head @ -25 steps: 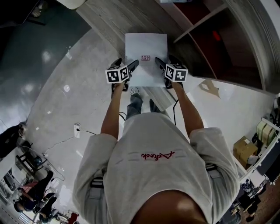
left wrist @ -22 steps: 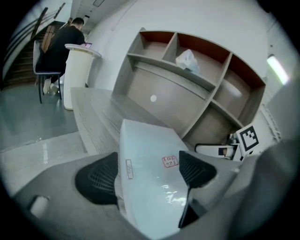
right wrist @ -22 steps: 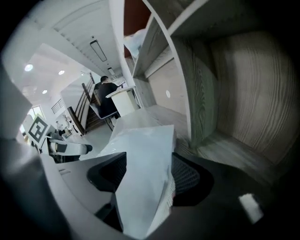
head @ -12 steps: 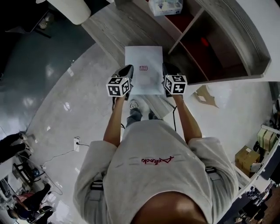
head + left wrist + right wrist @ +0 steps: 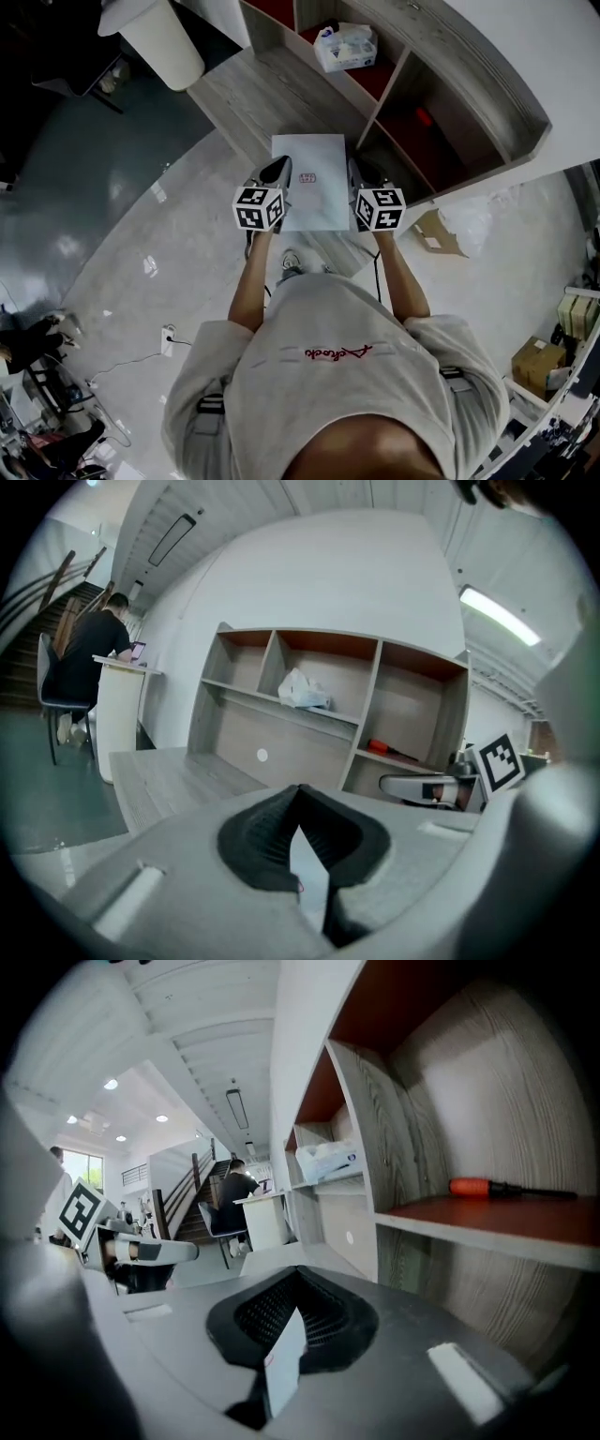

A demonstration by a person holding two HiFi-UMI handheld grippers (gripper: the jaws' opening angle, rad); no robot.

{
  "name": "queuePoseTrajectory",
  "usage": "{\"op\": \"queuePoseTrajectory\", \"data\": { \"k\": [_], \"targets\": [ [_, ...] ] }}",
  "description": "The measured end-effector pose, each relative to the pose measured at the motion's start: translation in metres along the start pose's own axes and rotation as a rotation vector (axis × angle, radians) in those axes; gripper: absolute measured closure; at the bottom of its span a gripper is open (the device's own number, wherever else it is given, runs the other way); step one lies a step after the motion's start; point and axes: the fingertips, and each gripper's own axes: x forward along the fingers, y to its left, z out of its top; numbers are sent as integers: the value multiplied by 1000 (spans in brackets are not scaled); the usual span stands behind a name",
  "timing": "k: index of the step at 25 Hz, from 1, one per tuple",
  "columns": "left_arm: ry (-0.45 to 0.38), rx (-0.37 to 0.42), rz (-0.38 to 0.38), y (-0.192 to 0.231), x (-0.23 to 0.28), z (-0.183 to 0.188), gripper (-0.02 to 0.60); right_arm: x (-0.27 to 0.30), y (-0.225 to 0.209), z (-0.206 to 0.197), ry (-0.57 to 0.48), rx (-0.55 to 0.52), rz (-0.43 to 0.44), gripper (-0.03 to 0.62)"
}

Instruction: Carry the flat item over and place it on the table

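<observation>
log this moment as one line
left tongs: just closed on white flat item, left edge | right tongs: just closed on its right edge | item: held before shelf unit | placed: not yet

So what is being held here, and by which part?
The sheet, by its side edges: left gripper shut on its left edge, right gripper on its right.

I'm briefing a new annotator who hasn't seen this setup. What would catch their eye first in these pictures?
The white flat sheet at the centre of the head view, pinched at its side edges by the left gripper and right gripper, whose jaws have just closed on it. Beyond it stands a wooden shelf unit, with a red-handled screwdriver in one compartment.
</observation>
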Motion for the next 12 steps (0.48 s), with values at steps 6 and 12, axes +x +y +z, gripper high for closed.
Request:
{"op": "queuePoseTrajectory", "data": {
  "k": [6, 12],
  "targets": [
    [-77, 49, -16, -14, -6, 49, 581, -15, 4, 54, -122, -37, 6, 589],
    [-140, 103, -37, -24, -3, 88, 581, -22, 10, 96, -208, -91, 5, 589]
  ]
}}
